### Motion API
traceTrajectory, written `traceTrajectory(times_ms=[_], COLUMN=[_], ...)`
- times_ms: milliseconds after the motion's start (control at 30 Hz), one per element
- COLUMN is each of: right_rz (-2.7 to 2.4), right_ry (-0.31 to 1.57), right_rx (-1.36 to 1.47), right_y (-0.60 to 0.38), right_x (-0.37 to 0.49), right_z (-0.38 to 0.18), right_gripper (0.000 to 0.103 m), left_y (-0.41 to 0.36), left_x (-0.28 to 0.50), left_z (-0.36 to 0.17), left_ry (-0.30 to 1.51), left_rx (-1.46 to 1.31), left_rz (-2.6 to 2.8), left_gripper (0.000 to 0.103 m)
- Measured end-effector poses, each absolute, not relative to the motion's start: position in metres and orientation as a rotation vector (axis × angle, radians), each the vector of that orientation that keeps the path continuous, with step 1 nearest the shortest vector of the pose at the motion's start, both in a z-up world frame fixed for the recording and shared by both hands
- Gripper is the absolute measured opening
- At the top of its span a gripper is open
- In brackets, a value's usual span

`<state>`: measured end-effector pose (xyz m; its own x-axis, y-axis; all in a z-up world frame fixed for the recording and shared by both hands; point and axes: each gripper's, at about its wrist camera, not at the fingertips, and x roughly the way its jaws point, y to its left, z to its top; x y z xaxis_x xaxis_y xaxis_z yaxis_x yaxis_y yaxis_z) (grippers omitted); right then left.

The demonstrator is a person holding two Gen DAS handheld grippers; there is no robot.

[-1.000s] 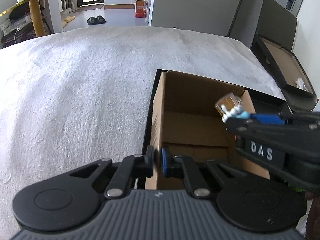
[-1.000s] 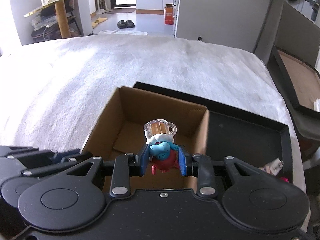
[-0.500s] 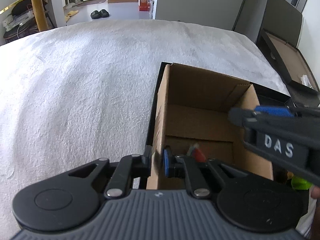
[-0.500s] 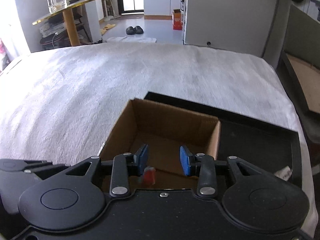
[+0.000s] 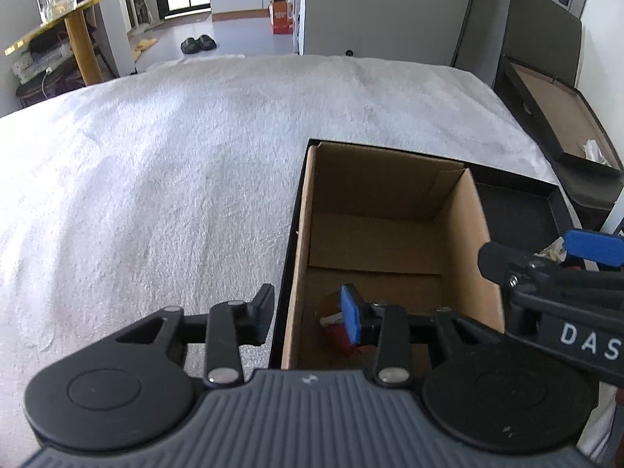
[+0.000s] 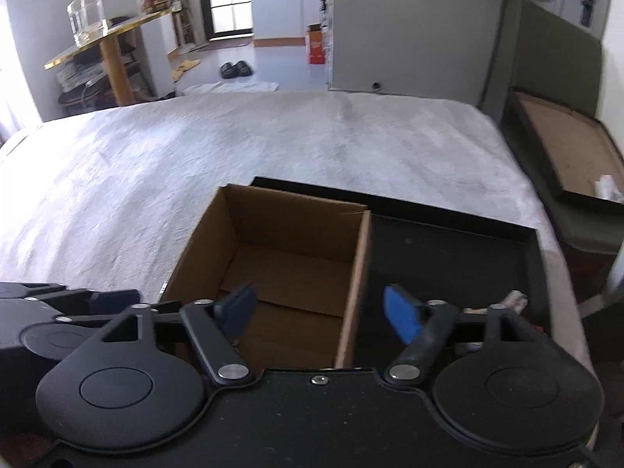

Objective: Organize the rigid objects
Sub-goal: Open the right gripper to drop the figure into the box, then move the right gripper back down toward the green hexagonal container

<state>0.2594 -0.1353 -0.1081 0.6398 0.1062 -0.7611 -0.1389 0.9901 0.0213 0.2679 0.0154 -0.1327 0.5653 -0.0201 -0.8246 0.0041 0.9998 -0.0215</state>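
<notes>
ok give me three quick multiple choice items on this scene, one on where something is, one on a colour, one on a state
1. Where does the cardboard box sit?
A. at the left end of the black tray
B. on the floor by the slippers
C. on top of the round side table

2. What colour are the pads on the right gripper?
A. red
B. blue
C. yellow

3. How does the right gripper stand?
A. clamped on a glass jar
B. shut with nothing in it
C. jaws apart, holding nothing

Answers:
1. A, the box's walls stand inside the tray's left rim, on the white bedcover.
2. B, both pads show blue in the right wrist view.
3. C, its jaws are opening, straddling the box's right wall without pressing on it; the small figure lies on the box floor.
</notes>
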Motion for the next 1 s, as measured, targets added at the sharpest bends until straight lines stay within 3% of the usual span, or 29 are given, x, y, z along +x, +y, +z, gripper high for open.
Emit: traceTrajectory(times_ms=[100, 1000], right_rz=[0.134, 0.087], right_ry=[0.858, 0.786], right_rx=[-0.015, 0.103], right_y=[-0.146, -0.213], right_x=[0.252, 0.200], right_z=[-0.104, -0.087], right_gripper=[0.090, 0.089], left_y=[0.011, -0.020], left_x=[0.261, 0.219], left_z=[-0.126, -0.083], left_ry=[0.958, 0.857], left_rx=[-0.012, 0.051], left_rz=[-0.019, -0.026], left_gripper=[0.037, 0.037])
